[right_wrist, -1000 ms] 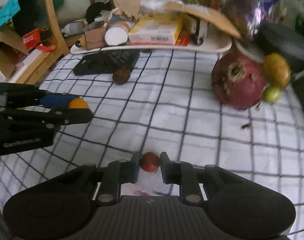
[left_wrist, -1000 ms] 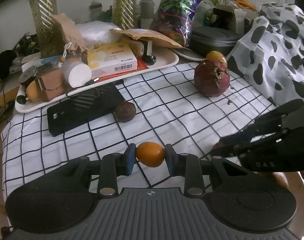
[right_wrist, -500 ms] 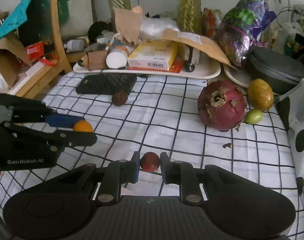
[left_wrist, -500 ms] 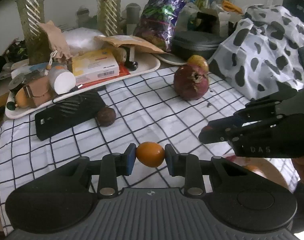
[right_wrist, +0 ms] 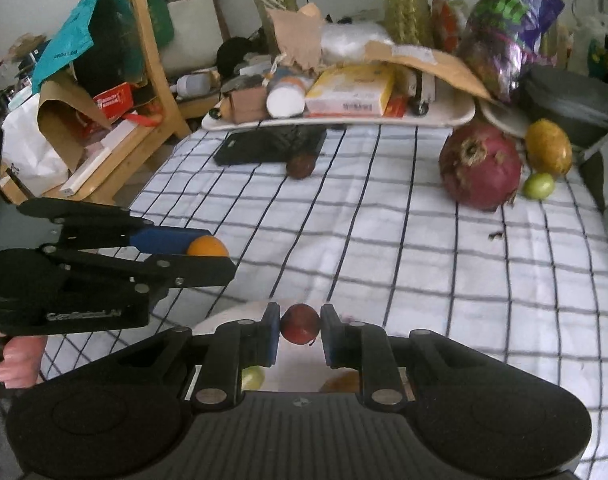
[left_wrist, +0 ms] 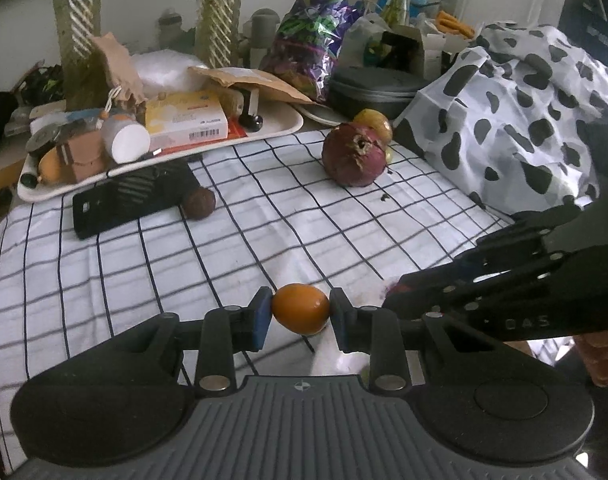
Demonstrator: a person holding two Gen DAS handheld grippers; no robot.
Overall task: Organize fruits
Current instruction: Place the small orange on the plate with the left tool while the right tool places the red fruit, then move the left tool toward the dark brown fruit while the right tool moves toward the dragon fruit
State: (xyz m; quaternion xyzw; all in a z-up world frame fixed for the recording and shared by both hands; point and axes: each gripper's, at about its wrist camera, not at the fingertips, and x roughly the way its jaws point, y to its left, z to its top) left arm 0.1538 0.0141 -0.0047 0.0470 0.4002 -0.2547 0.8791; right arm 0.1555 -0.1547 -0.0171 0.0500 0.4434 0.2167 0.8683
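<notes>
Left wrist view: the left gripper (left_wrist: 300, 314) carries an orange fruit (left_wrist: 300, 309), jaws closed on both its ends, above the checked cloth (left_wrist: 224, 240) on the bench; this looks like the carrying step.

Right wrist view: the right gripper (right_wrist: 300, 330) has its jaws clamped on a small red fruit (right_wrist: 300, 324). Next, each fruit likely needs setting down in its place.

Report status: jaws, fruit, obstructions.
Left gripper shut on orange fruit. Right gripper shut on red fruit. Both above checked cloth. Nothing obstructing.
</notes>
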